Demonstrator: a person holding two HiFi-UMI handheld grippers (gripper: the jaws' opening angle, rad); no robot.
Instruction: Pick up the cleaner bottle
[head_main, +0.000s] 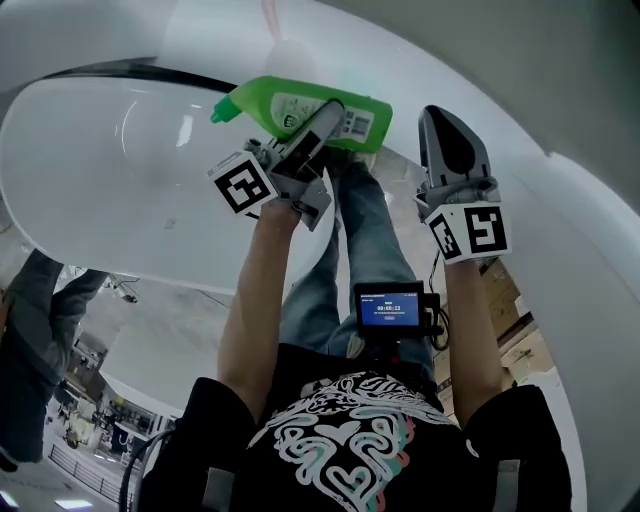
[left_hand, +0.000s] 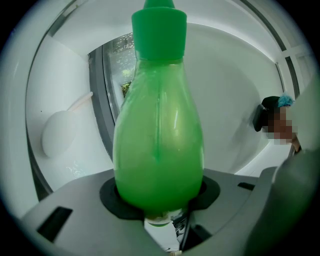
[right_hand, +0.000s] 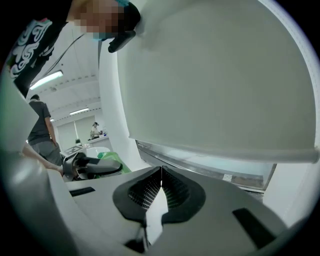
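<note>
My left gripper (head_main: 325, 120) is clamped on the cleaner bottle (head_main: 275, 100) — in the left gripper view the pads press the wide part of its green body (left_hand: 157, 145) from either side, with the green cap (left_hand: 159, 30) pointing away from me; in the head view the bottle lies sideways, cap (head_main: 222, 112) to the left, its label (head_main: 352, 122) turned up just beside the jaws; the white tub (head_main: 120, 200) curves beneath it, and whether the bottle touches the rim I cannot tell. My right gripper (head_main: 445, 120) (right_hand: 160, 187) holds nothing — its jaws are pressed together tip to tip; it hangs near the bottle's base end, apart from it; its own view shows the bottle (right_hand: 114, 161) as a green patch at the left.
</note>
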